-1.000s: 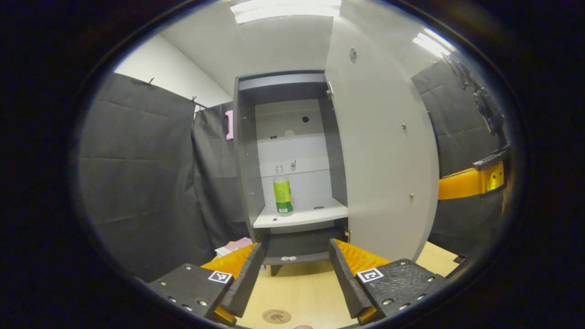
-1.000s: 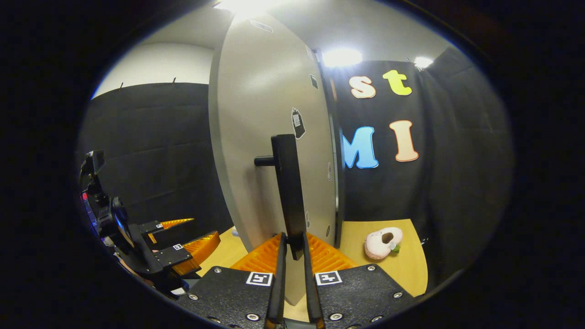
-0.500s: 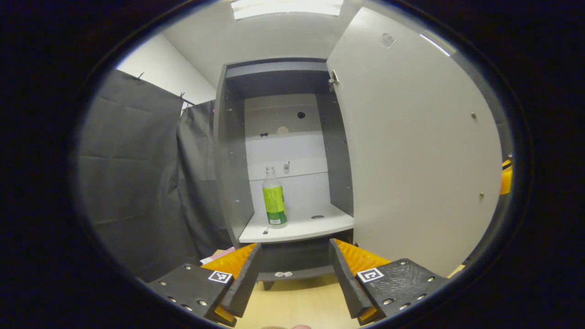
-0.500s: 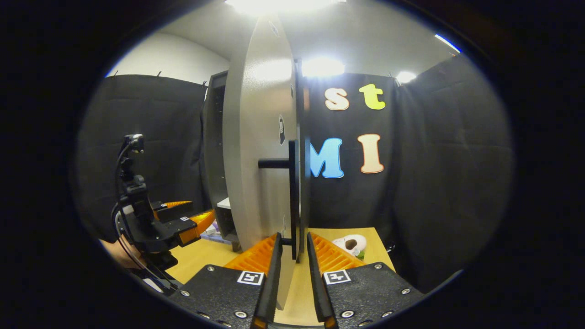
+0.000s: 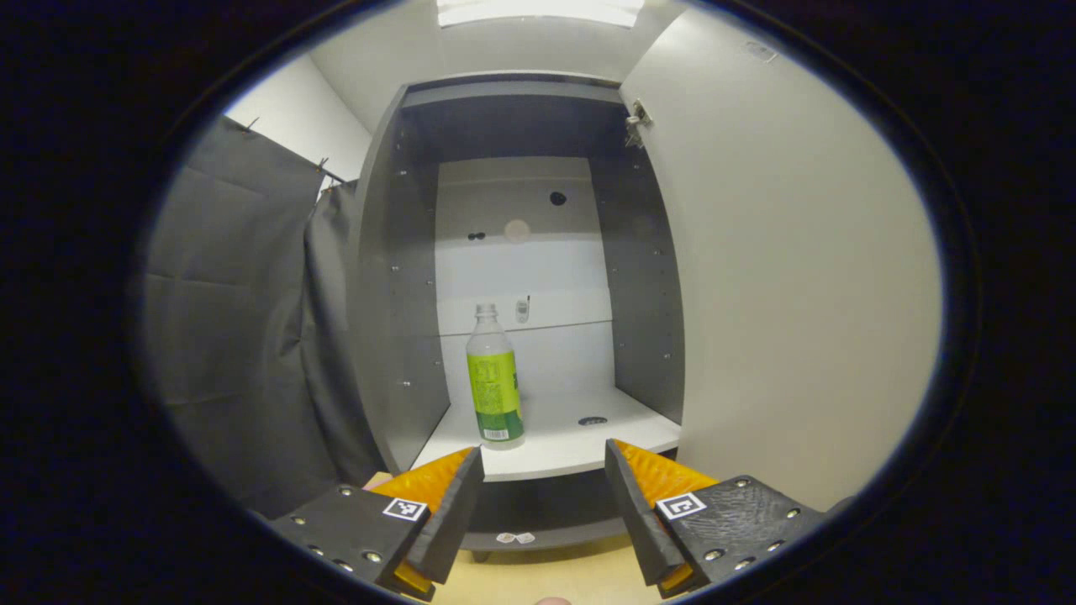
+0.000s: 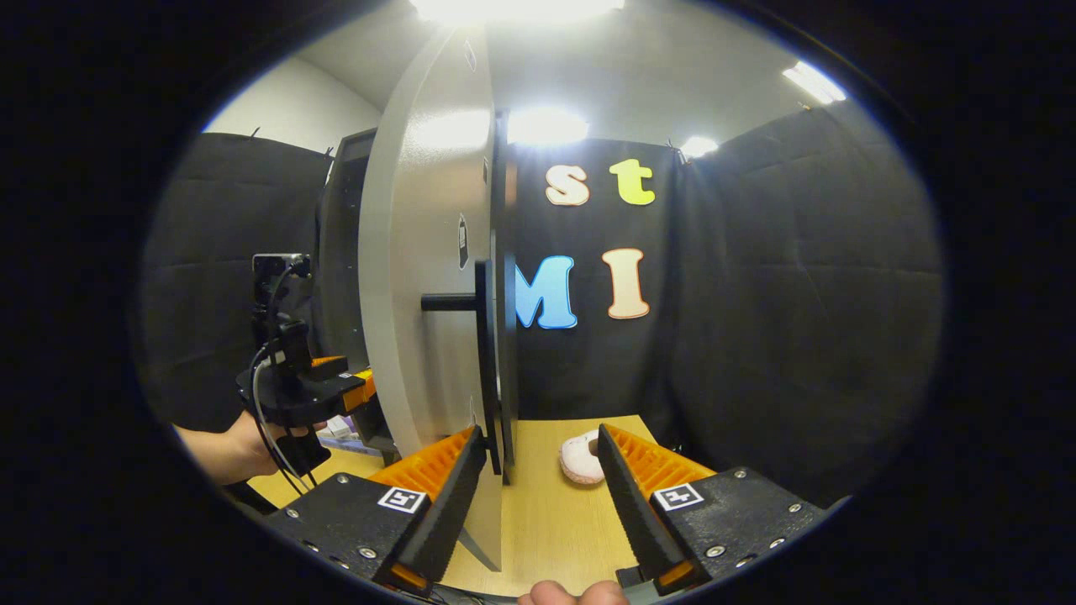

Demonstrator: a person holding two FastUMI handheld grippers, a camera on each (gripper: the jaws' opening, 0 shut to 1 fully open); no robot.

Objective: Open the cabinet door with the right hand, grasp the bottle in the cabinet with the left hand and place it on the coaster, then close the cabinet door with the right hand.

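The cabinet (image 5: pixel 395 277) stands open, its pale door (image 5: pixel 782 277) swung out to the right. A clear bottle with a green label (image 5: pixel 493 389) stands upright on the white shelf (image 5: pixel 580 437), left of centre. My left gripper (image 5: pixel 542 512) is open, just in front of the shelf edge, the bottle a little beyond and left of its midline. In the right gripper view the door (image 6: pixel 424 277) stands edge-on with its black bar handle (image 6: pixel 486 353). My right gripper (image 6: pixel 538 496) is open, its jaws apart below the handle and free of it. The left gripper (image 6: pixel 324 391) shows beyond the door.
A light wooden tabletop (image 6: pixel 551 512) lies under the cabinet and door. A pink and white soft toy (image 6: pixel 580 458) rests on it right of the door. Black cloth walls (image 5: pixel 227 319) close in the left side. A hand (image 6: pixel 227 445) holds the left gripper.
My right gripper let go of the door handle and opened. The door swung wider. My left gripper moved closer to the shelf and bottle.
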